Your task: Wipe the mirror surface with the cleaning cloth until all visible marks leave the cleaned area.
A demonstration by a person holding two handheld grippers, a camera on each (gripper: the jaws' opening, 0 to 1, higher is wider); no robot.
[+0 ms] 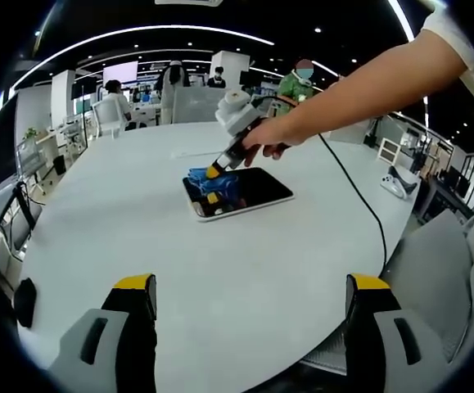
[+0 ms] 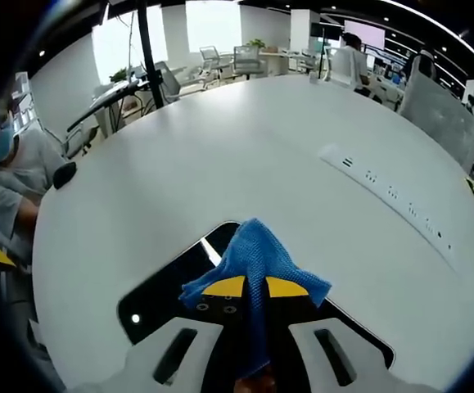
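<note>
A rectangular mirror (image 1: 249, 190) with a pale rim lies flat in the middle of the white table; its dark glass also shows in the right gripper view, mirror (image 2: 167, 291). A blue cleaning cloth (image 2: 257, 258) is pinched between the yellow-tipped jaws of my right gripper (image 2: 255, 286), which presses it onto the glass. In the left gripper view the same cloth (image 1: 206, 179) sits on the mirror's left end under the right gripper (image 1: 216, 169), held by a person's hand. My left gripper (image 1: 253, 286) hovers open near the table's front edge, well short of the mirror.
A black cable (image 1: 359, 192) runs from the right gripper across the table. A white game controller (image 1: 400, 182) lies at the right. A long power strip (image 2: 392, 195) is set into the table top. Chairs and several people are beyond the far edge.
</note>
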